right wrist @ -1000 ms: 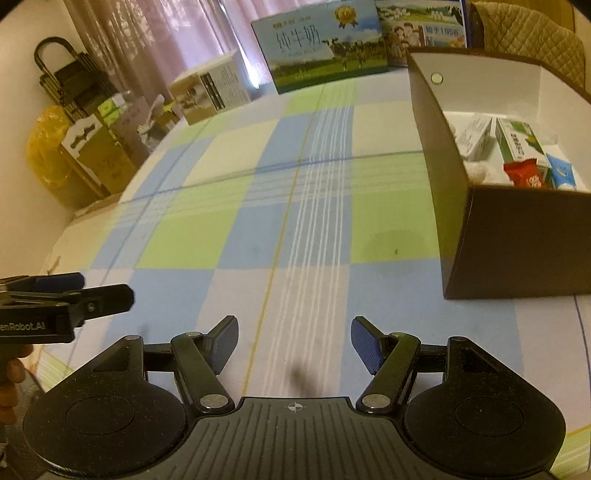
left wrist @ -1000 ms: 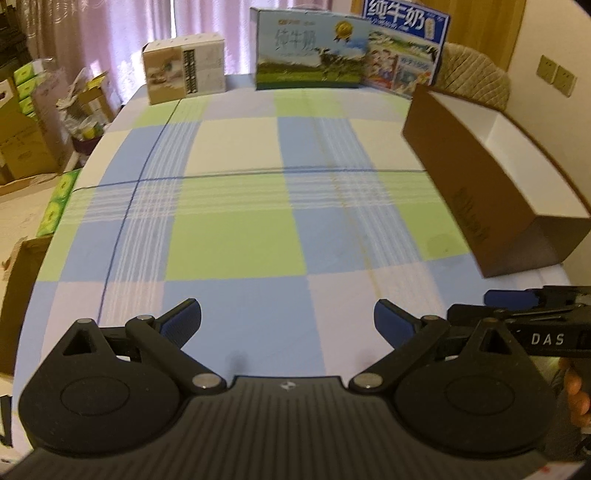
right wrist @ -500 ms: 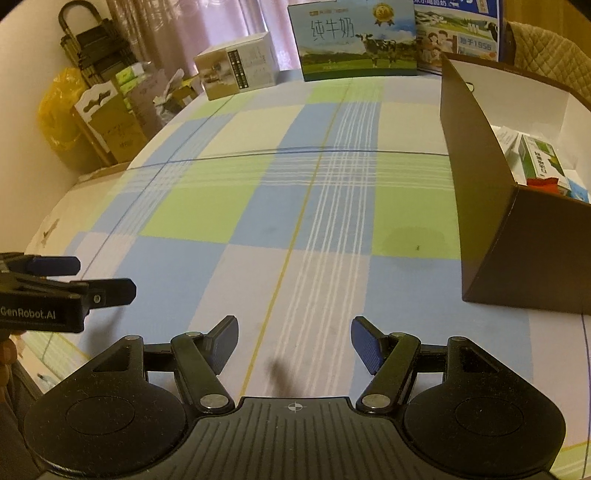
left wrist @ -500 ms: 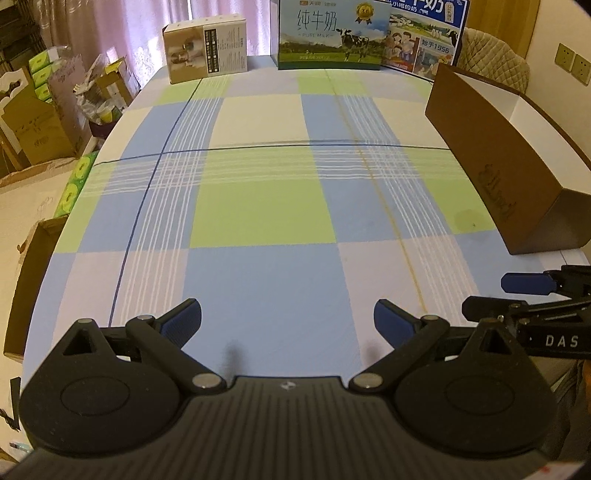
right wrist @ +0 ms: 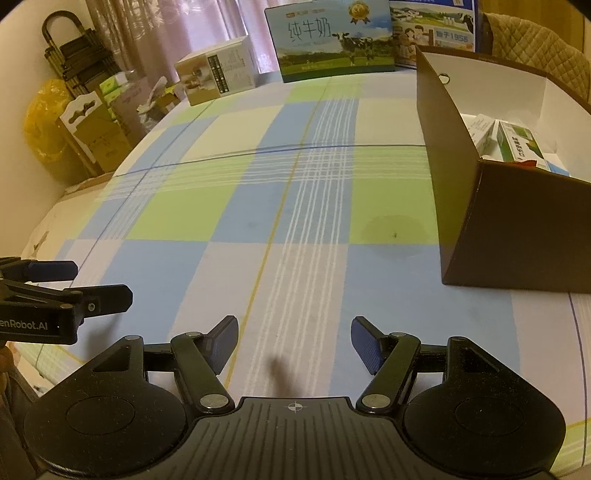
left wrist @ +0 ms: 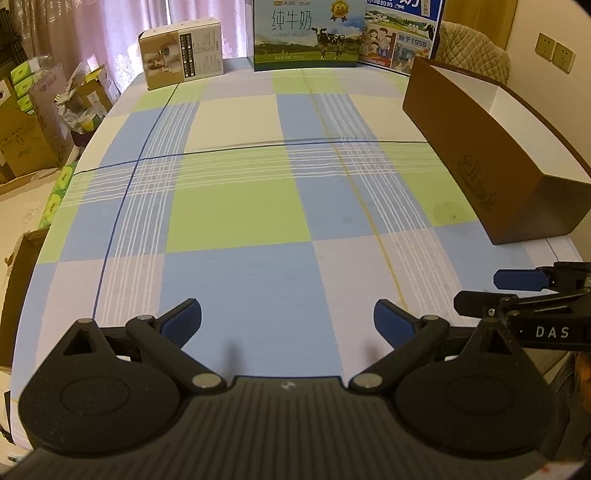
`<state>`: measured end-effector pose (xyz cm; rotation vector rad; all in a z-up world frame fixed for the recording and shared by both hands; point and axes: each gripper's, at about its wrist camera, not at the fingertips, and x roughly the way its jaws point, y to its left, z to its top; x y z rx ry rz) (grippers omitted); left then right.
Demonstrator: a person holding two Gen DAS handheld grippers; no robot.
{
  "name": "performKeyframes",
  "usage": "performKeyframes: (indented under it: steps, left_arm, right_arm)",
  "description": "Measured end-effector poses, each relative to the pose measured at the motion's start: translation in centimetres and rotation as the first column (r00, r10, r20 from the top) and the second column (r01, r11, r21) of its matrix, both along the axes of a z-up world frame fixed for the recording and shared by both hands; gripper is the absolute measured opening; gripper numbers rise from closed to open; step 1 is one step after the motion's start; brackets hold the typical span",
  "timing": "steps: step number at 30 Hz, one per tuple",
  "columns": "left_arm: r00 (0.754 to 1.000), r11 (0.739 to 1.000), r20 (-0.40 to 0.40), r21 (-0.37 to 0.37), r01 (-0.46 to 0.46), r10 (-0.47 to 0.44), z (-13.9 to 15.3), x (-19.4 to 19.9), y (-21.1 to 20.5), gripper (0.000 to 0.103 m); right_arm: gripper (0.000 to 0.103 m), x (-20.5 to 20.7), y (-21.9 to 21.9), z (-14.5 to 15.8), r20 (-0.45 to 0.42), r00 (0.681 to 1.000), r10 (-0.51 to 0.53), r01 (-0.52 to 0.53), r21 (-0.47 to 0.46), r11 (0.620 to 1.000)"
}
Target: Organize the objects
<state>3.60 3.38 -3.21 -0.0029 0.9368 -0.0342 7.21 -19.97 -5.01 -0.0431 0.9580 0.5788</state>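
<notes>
Left gripper [left wrist: 287, 320] and right gripper [right wrist: 294, 341]: jaws wide apart, empty, over checked tablecloth [left wrist: 236, 206]. Brown box [right wrist: 517, 229] at 2 o'clock holds cartons [right wrist: 519, 142].

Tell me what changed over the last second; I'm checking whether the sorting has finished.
Both grippers drew back from the brown box: it and the milk cartons look farther away. The left gripper and right gripper were open and empty throughout; nothing was grasped or released. The packets in the box did not move.
</notes>
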Motion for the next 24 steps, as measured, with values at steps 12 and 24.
performKeyframes:
  steps: [12,24]
  left_arm:
    - [1.0,1.0,-0.014,0.006,0.003,-0.003,-0.45,0.22,-0.21,0.099]
    - [1.0,0.999,-0.003,0.019,-0.029,0.029,-0.43,0.51,0.01,0.099]
  right_arm:
    - [0.065,0.03,0.05,-0.13,-0.009,1.0,0.004,-0.004,0.007,1.0]
    - [0.065,0.02,0.46,-0.35,-0.005,1.0,0.014,-0.014,0.006,1.0]
